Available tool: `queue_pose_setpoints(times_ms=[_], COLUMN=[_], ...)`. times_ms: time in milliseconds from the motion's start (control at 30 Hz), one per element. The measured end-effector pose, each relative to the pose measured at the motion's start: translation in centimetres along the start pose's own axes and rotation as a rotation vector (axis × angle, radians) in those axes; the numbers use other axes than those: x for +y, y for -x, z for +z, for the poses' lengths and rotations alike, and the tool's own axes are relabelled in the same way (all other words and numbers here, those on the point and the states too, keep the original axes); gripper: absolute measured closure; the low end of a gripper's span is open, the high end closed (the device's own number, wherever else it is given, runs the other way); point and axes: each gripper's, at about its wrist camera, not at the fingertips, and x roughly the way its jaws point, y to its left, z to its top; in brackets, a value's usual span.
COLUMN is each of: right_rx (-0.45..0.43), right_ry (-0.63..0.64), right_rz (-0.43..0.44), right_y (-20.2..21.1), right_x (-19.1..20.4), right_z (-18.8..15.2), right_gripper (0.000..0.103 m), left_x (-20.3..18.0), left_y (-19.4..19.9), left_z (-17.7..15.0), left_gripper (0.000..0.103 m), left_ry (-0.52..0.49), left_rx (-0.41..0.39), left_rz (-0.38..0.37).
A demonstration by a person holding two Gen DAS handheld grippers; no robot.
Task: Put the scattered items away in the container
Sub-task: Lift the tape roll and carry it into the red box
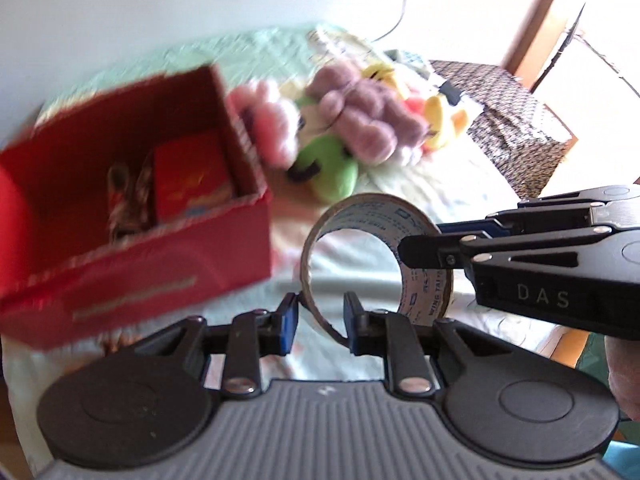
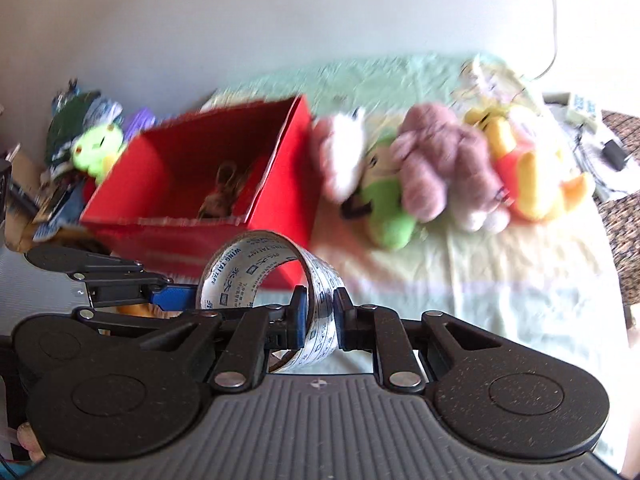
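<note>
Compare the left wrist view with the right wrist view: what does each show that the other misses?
Only the left wrist view shows the small red packet inside the red box. Only the right wrist view shows the lime-green toy beyond the box. Both show the tape roll gripped by the left gripper and right gripper, and the plush toys.

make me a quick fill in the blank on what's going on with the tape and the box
Both tools grip one roll of ____.
The open box is coloured ____.
The plush toys lie ____ the box.
The left tool is ____ on the roll's rim.

Missing words: tape; red; outside; shut
</note>
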Motion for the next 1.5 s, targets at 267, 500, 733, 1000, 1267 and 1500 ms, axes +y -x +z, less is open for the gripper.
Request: queue_pose_setpoints(times_ms=[267, 500, 733, 1000, 1267, 1500], right_rx=[-0.138, -0.174, -0.124, 0.005, 0.189, 0.263], right_ry=[0.029, 0.066, 0.070, 0.051, 0.001, 0.031], right_rz=[-0.013, 0.041, 0.109, 0.163, 0.181, 0.118], right_y=[0.5, -1.5, -7.1, -14.1, -20.7, -24.2], right_x=[1.4, 4.5, 9.0, 13.6, 14.7, 15.9], right_z=[4.4, 7.9, 10.8, 12.3, 13.2, 13.2], right_gripper=[0.088, 0.088, 0.088, 0.088, 0.094, 0.097], left_x=[1.1, 5.6, 13.3, 20.8, 25.6, 27.3], left_y=[2.5, 4.0, 3.3, 1.0, -1.4, -2.9], left_z=[4.6, 6.8, 7.4, 6.8, 6.0, 5.8], left_gripper=[0.084, 0.084, 0.084, 0.084, 0.083, 0.081], left_ry=[-0.065, -0.030, 0.042, 0.066, 0.125, 0.120], left_rx=[-0.101, -0.155, -0.143, -0.036, 0.025, 0.058], left_rz=[0.017, 0.055, 0.095, 0.192, 0.229, 0.228])
